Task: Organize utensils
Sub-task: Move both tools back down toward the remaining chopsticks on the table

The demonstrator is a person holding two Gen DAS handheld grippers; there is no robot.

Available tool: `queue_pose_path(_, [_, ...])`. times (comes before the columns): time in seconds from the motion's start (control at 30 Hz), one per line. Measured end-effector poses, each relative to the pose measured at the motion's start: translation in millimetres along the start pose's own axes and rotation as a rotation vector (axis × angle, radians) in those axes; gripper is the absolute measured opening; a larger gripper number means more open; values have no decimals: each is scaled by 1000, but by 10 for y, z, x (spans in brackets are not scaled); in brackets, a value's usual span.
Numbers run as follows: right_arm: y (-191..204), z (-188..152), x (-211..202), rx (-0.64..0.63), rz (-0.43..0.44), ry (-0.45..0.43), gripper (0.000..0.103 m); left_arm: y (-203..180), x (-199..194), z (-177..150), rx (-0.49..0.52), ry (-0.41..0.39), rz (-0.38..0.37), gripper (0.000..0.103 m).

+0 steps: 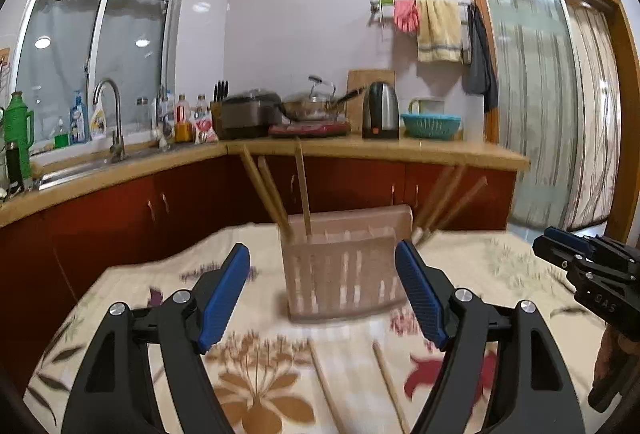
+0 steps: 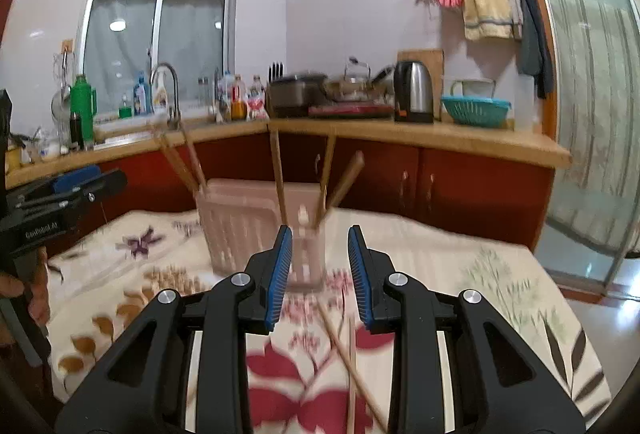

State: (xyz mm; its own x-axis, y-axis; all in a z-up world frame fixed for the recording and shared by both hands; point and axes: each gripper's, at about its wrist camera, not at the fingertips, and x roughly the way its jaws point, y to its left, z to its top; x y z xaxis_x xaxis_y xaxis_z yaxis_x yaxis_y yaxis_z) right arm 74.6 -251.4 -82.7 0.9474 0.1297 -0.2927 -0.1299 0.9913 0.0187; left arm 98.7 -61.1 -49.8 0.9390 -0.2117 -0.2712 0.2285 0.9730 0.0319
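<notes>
A pink slatted utensil holder [image 1: 344,266] stands on the flowered tablecloth [image 1: 140,314], with several wooden chopsticks [image 1: 266,193] standing in it. It also shows in the right wrist view [image 2: 240,230]. Two loose chopsticks [image 1: 388,382] lie on the cloth in front of it; in the right wrist view they [image 2: 352,366] lie crossed. My left gripper [image 1: 324,298] is open and empty, just short of the holder. My right gripper [image 2: 320,274] is open and empty, above the loose chopsticks. It also shows from the left wrist [image 1: 560,246].
A kitchen counter [image 1: 360,149] runs behind the table with a sink, bottles, cooker, kettle [image 1: 380,109] and teal basket [image 1: 431,123]. Red cabinets stand below it. A glass door [image 1: 540,93] is at the right.
</notes>
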Motion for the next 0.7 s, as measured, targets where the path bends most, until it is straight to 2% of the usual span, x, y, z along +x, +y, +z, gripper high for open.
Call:
queue_pose_path(0.37, [-160, -743, -106, 27, -57, 134, 29, -10, -69, -789, -3, 193, 34, 73])
queue_pose_path(0.7, [-399, -1145, 13, 70, -107, 232, 29, 12, -81, -1141, -34, 280, 53, 73])
